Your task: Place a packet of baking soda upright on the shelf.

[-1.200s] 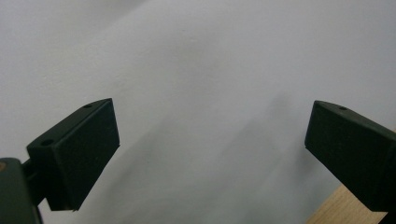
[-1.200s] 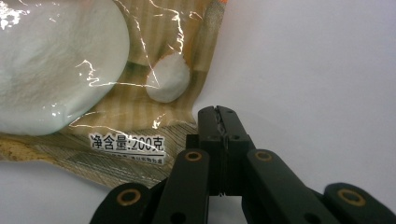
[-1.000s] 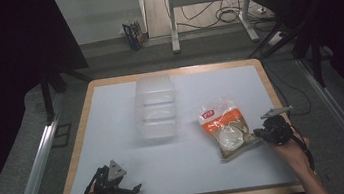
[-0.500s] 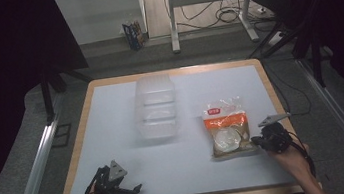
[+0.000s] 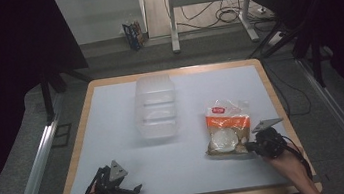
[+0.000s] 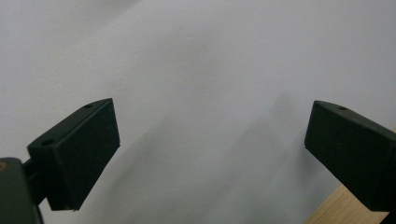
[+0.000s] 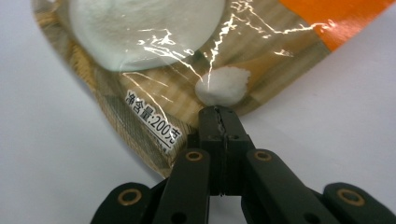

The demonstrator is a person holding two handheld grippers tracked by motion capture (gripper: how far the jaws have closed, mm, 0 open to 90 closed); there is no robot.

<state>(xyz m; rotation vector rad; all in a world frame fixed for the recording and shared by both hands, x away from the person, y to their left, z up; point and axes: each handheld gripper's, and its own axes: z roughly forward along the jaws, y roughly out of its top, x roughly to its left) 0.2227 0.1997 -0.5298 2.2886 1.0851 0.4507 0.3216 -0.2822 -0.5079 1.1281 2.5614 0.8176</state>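
Observation:
A clear-windowed snack bag [image 5: 226, 127] with an orange top and white round pieces lies flat on the white table [image 5: 112, 115], right of centre. My right gripper [image 5: 253, 145] sits at the bag's near right corner, shut on its edge. In the right gripper view the jaws meet on the brown printed rim of the bag [image 7: 261, 56], and the right gripper [image 7: 218, 114] pinches it beside a small white piece. My left gripper [image 5: 134, 190] rests near the front left edge; in the left gripper view the left gripper [image 6: 210, 126] stands open over bare white tabletop.
A clear plastic container [image 5: 156, 106] stands at the table's middle, toward the back. The wooden table rim [image 6: 345, 210] runs just under the left jaws. Metal rails flank the table, and cables lie on the floor beyond.
My right gripper has moved toward the front edge and slightly left, onto the bag's near corner. The bag has turned from slanted to nearly square. The left gripper has stayed put.

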